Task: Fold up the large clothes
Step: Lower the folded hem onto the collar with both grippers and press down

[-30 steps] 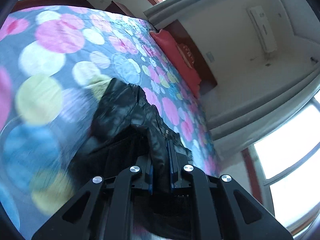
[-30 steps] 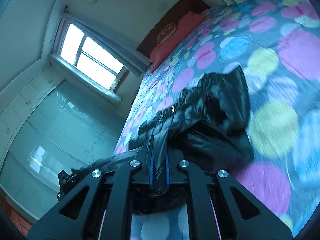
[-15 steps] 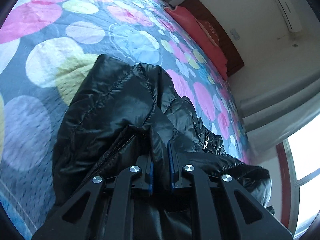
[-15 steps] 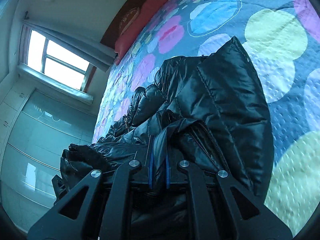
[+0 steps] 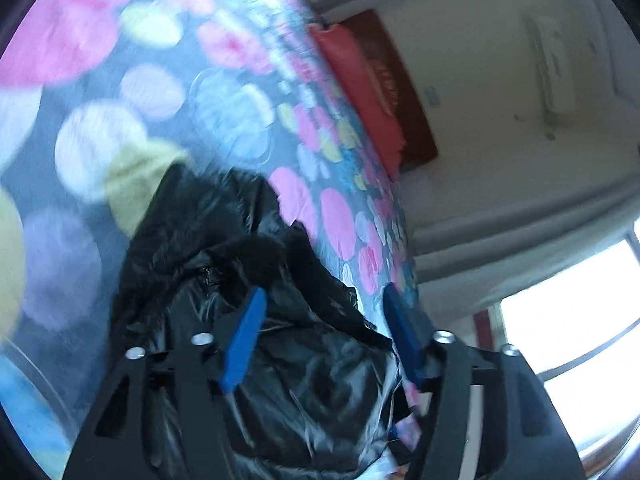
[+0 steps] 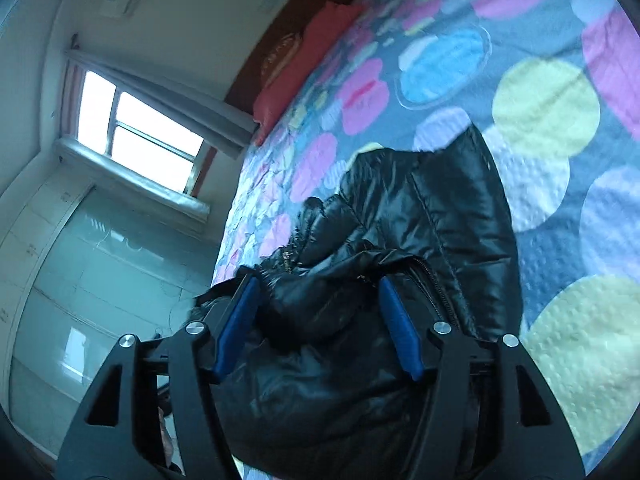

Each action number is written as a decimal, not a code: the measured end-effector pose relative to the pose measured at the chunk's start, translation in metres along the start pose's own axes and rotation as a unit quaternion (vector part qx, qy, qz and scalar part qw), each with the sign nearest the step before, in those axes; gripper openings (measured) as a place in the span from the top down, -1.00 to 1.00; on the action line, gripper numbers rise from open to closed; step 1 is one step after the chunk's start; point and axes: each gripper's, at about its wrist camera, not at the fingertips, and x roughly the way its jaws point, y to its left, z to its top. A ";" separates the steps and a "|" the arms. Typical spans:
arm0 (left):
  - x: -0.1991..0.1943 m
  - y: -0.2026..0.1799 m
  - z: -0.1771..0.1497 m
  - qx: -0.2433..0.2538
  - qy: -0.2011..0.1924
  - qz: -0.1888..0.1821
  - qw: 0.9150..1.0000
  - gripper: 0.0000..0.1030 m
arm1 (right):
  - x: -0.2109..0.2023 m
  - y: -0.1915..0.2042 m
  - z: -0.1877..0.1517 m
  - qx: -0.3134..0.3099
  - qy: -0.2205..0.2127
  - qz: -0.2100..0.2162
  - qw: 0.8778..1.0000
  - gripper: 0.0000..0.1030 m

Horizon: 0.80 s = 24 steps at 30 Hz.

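A: So, progress on the fold?

B: Partway, I'd judge. The black jacket [image 6: 432, 216] lay bunched on the bed [image 6: 560, 240], one layer doubled over another near the bed's edge, zipper showing. Not a flat, tidy fold; edges were lumpy and uneven.

A: Tongs?

B: Left tongs [image 5: 320, 312] were opening, blue pads spread apart, nothing pinched. Jacket [image 5: 248, 280] fabric sat between and below them, loose. That view was blurry, so the finer creases were hard to read.

A: And the right?

B: Right tongs [image 6: 316, 292] were opening too, pads standing clear on either side of a jacket fold, not pressing on it. Both released, as I read it.

A: What was left?

B: Probably smoothing, then at least one more fold to make it compact. I couldn't tell where the sleeves were; they may have been tucked under.

A: Containers?

B: None in view. No basket, box or drawer, so nothing to report inside any. Only a red pillow [image 6: 304, 60] at the headboard [image 6: 280, 36], well apart from the jacket, and a window [image 6: 132, 128] beyond the bed.
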 end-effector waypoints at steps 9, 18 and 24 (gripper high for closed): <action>0.032 0.012 0.011 0.126 0.048 0.102 0.986 -0.33 | 0.028 0.014 0.024 -0.101 0.024 -0.086 0.991 -0.23; 0.076 0.018 0.020 0.196 0.096 0.143 0.966 0.12 | 0.094 0.008 0.040 -0.161 0.102 -0.127 0.973 0.44; 0.076 0.011 0.028 0.199 0.072 0.152 0.966 0.52 | 0.079 0.026 0.048 -0.187 0.050 -0.122 0.974 0.72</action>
